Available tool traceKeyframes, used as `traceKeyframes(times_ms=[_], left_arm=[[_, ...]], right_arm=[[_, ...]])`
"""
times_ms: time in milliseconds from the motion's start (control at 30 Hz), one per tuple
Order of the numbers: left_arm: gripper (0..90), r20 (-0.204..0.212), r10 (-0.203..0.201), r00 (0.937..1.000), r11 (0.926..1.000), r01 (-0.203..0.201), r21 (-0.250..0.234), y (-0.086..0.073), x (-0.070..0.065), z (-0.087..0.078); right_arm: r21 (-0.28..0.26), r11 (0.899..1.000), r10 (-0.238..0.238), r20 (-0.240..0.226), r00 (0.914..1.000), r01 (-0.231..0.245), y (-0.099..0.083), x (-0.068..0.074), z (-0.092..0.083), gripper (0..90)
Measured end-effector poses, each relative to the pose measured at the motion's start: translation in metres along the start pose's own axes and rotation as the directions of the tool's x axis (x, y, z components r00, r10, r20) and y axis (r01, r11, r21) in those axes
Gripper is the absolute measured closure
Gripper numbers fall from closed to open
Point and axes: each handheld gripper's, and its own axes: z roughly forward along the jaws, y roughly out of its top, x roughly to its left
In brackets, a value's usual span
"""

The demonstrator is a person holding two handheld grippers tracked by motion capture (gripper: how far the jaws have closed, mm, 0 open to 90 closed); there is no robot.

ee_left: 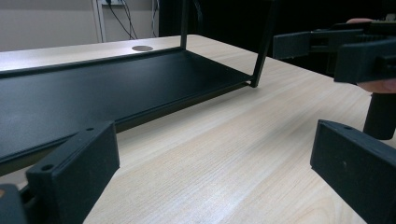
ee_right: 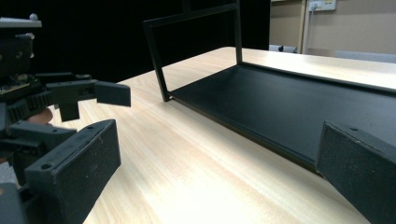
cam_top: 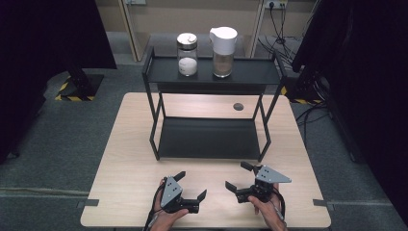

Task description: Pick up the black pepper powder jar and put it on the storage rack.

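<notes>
A black two-tier metal rack point(cam_top: 211, 77) stands at the middle of the wooden table point(cam_top: 130, 144). On its top shelf sit a glass jar point(cam_top: 187, 54) with white contents and a white-lidded pitcher point(cam_top: 223, 45). My left gripper point(cam_top: 191, 185) rests low near the front edge, open, nothing between its jaws. My right gripper point(cam_top: 239, 176) sits beside it, also open and empty. In the left gripper view the rack's bottom shelf point(ee_left: 93, 88) lies ahead, with the right gripper point(ee_left: 345, 51) at the right. In the right gripper view the bottom shelf point(ee_right: 289, 102) is ahead and the left gripper point(ee_right: 70, 93) at the left.
A round grommet hole point(cam_top: 238, 106) marks the tabletop behind the rack. Dark curtains flank both sides, and cables point(cam_top: 312, 110) trail on the grey floor at the right. Bare wood point(cam_top: 207, 168) lies between the grippers and the rack.
</notes>
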Motion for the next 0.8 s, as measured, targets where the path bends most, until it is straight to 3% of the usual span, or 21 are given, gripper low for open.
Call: traceKeyframes(times_ms=[800], left_arm=[[0.6, -0.003, -0.007, 1.0000, 1.0000, 0.007, 0.006, 0.000, 0.001, 0.001]], right_arm=[[0.018, 1.000, 0.013, -0.003, 0.9999, -0.013, -0.013, 0.001, -0.008, 0.5]])
